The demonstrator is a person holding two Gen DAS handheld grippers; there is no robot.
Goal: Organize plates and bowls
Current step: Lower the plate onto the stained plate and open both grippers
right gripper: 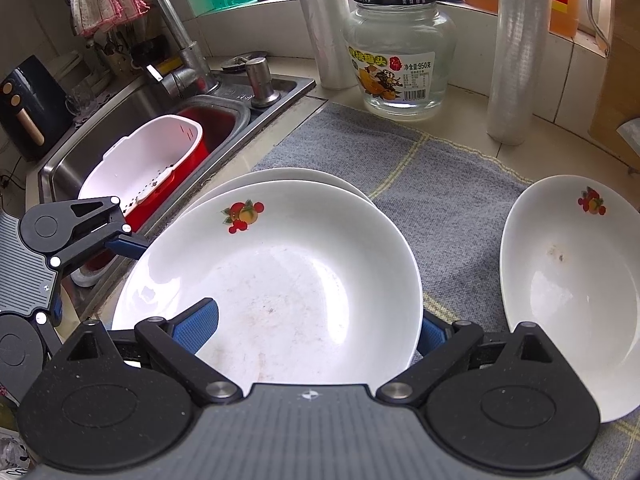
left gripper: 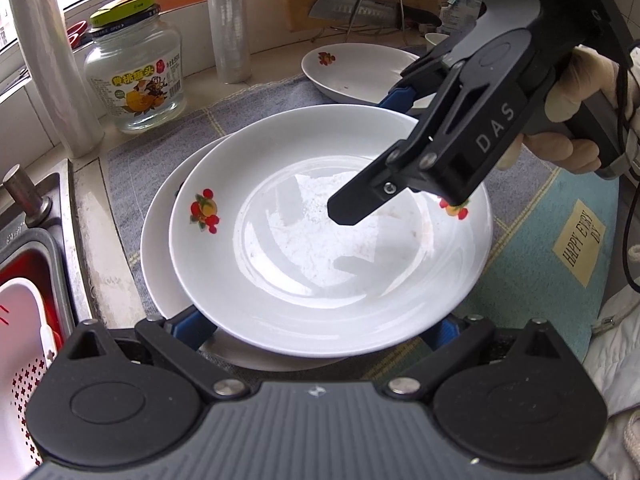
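White china is stacking up on the grey mat (right gripper: 440, 176) beside the sink (right gripper: 120, 120): we are holding the top plate (right gripper: 280, 280) over another, both grippers (left gripper: 320, 328) (right gripper: 316, 324) spread wide astride its rim, to settle it squarely, a third plate (right gripper: 568, 288) waiting farther from the sink.

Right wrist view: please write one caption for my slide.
Both grippers around the top plate of a stack, third plate apart on the grey mat.

top plate (left gripper: 320, 248) white, fruit picture, on another plate (left gripper: 160, 248) | third plate (right gripper: 568, 292) apart, on mat
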